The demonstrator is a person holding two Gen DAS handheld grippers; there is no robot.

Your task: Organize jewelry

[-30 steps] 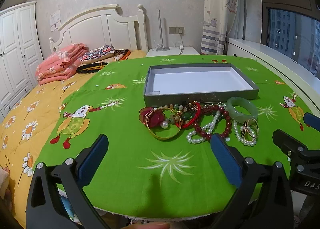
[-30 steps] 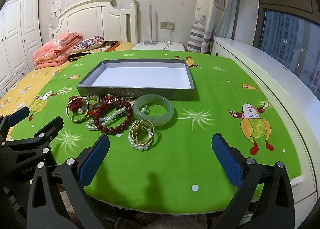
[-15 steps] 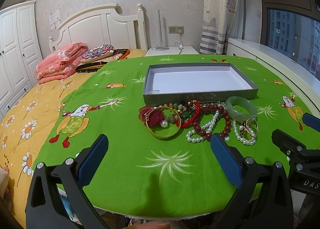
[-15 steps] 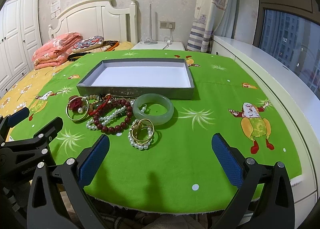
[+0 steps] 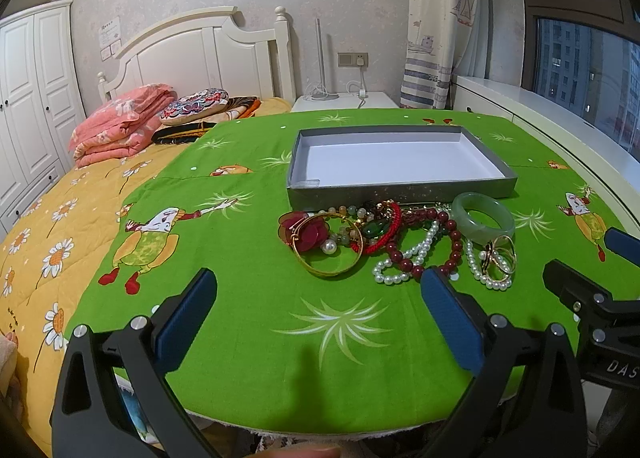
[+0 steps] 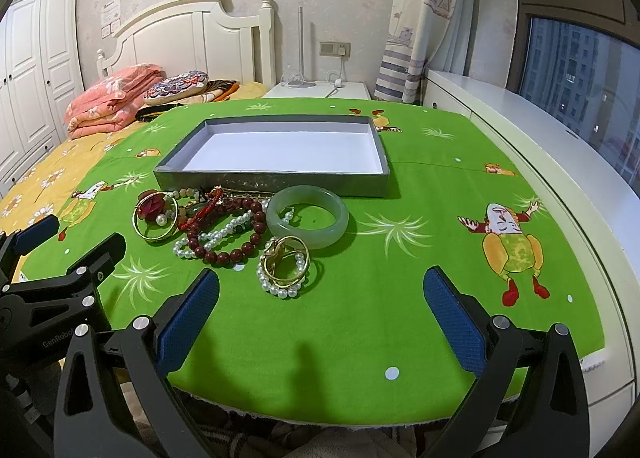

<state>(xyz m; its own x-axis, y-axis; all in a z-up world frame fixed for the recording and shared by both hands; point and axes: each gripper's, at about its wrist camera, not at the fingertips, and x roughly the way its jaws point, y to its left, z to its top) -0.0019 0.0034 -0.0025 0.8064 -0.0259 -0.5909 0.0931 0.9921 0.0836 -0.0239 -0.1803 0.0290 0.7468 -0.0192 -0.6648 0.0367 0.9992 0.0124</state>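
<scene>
We hold the left gripper (image 5: 318, 312) at the near edge of the bench (image 5: 248, 322), jaws spread wide, nothing between them. The jewelry pile sits just in front of the empty grey tray (image 5: 400, 187), touching its near wall. Left to right: gold bangle (image 5: 326, 248) over a red flower piece (image 5: 308, 232), red cord bracelet (image 5: 386, 227), dark red bead bracelet (image 5: 424, 250) tangled with a pearl strand (image 5: 404, 262), jade bangle (image 5: 482, 217), gold rings on pearls (image 5: 496, 258). The right gripper (image 6: 320, 310) has its jaws wide apart too, empty.

Bangles look stiff, smooth, likely slippery; we'd pinch across the rim. The jade one is probably heavy and chippable. Strands are limp and tangled and may drag neighbours.

The left view shows the flower side better; the right view shows the jade bangle and ring cluster unobstructed.
</scene>
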